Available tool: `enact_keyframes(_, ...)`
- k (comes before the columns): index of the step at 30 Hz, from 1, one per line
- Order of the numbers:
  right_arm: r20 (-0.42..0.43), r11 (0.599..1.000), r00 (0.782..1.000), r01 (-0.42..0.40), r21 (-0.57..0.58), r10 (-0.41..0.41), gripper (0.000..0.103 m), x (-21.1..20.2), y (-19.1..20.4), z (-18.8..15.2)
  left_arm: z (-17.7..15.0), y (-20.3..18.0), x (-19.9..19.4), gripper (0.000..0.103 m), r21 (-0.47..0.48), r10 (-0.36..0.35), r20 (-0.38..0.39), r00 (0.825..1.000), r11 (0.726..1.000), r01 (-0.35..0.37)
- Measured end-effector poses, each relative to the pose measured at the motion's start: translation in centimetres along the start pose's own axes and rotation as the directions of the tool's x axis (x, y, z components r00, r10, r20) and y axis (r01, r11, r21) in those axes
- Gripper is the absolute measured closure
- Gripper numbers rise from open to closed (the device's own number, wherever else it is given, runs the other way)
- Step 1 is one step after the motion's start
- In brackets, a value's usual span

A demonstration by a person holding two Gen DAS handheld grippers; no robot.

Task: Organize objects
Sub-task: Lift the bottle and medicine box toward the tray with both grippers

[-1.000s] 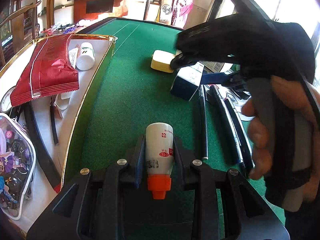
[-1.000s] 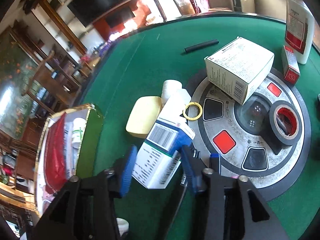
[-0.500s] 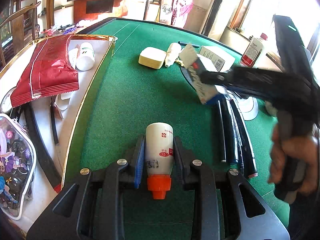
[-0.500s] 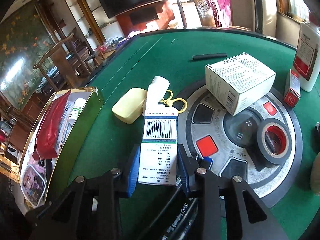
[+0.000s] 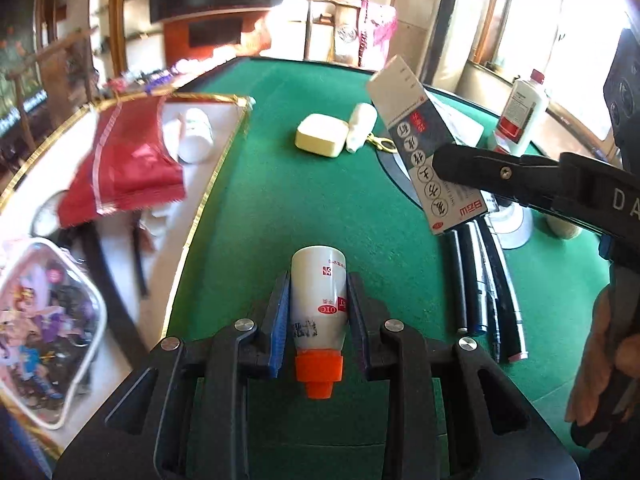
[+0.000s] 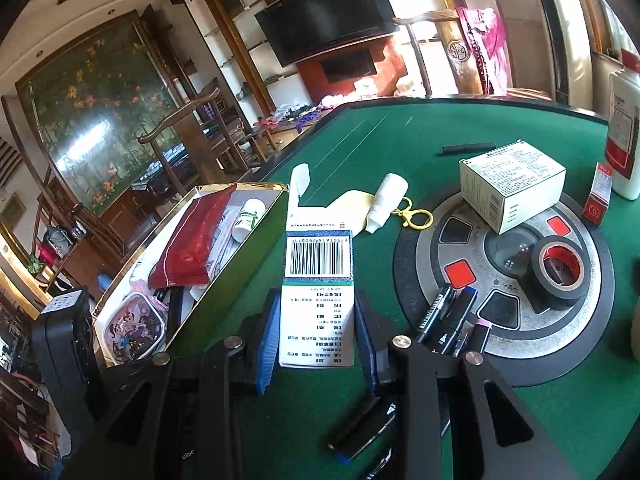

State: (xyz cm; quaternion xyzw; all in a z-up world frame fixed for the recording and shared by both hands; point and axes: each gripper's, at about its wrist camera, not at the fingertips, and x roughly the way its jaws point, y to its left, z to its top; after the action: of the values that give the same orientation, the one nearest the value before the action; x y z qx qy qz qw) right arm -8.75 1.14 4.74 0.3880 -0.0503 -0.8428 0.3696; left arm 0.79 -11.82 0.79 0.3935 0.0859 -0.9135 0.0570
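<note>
My left gripper [image 5: 318, 294] is shut on a small white bottle with an orange cap [image 5: 318, 308], held above the green felt table [image 5: 312, 208]. My right gripper [image 6: 316, 312] is shut on a white and blue medicine box [image 6: 318, 276] with a barcode, lifted off the table. The same box [image 5: 424, 152] shows in the left wrist view, tilted in the air at the right. A gold-rimmed tray [image 6: 240, 276] at the table's left holds a red packet [image 6: 192, 240], a white bottle [image 6: 250, 218] and a cartoon pouch [image 6: 134, 326].
On the felt lie a yellow case [image 5: 322, 140], a white tube with a gold clasp [image 5: 360, 128], several dark pens [image 5: 486, 284] and a round grey dial panel [image 6: 508, 288]. On the panel sit a white carton [image 6: 512, 184] and black tape [image 6: 560, 272]. A tall white bottle [image 6: 624, 140] stands far right.
My right gripper has lifted the medicine box off the table and swung it up and toward the tray side. My left gripper has kept still with its bottle.
</note>
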Motion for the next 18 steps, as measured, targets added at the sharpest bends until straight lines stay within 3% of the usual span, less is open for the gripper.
enact_keyframes(6, -0.002, 1.000, 1.000, -0.016, -0.007, 0.016, 0.069, 0.0, 0.8, -0.1, -0.1, 0.8, -1.9, 0.076, -0.010, 0.058, 0.053, 0.997, 0.998, -0.057)
enact_keyframes(18, 0.024, 0.998, 0.998, -0.048, -0.042, 0.049, 0.069, -0.8, 4.2, -0.6, 0.1, 2.6, -5.7, 0.076, -0.052, 0.060, 0.118, 0.991, 0.997, -0.054)
